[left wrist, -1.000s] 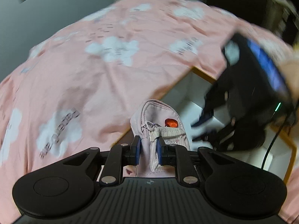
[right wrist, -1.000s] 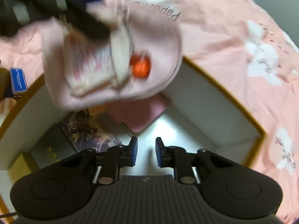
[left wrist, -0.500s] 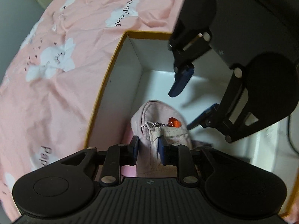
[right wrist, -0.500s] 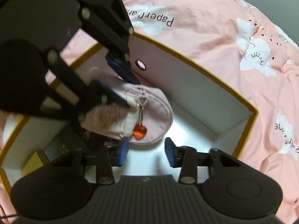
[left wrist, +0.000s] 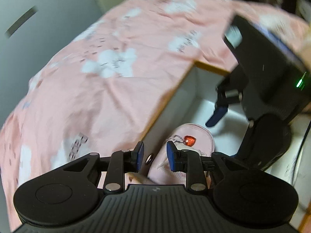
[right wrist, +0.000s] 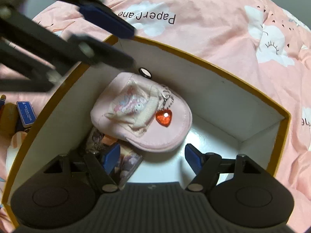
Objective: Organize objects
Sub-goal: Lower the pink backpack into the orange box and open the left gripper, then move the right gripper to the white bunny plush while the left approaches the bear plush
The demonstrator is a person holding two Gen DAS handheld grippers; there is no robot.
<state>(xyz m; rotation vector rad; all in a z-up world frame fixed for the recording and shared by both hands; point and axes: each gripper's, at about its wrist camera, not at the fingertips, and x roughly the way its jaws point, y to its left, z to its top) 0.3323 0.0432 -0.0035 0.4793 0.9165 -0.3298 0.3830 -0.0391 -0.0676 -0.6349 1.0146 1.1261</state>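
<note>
A pink zip pouch (right wrist: 140, 112) with a red heart charm (right wrist: 164, 117) lies inside the white box (right wrist: 213, 66) with a yellow-brown rim. It rests partly on picture cards (right wrist: 126, 165). My left gripper (left wrist: 154, 156) hangs open above the box's edge, and the pouch (left wrist: 196, 145) lies below and beyond its fingers, untouched. In the right wrist view the left gripper (right wrist: 133, 47) hovers over the box's far left corner. My right gripper (right wrist: 151, 158) sits low over the box floor, just short of the pouch. Its jaws are opening with nothing between them.
The box stands on a pink bedcover (right wrist: 213, 19) printed with white clouds. A small blue box (right wrist: 26, 113) and other small items lie on the cover left of the white box. A grey wall (left wrist: 38, 19) stands behind the bed.
My left gripper let go of the pouch, which now lies flat in the box, and pulled up and back. My right gripper's jaws spread much wider.
</note>
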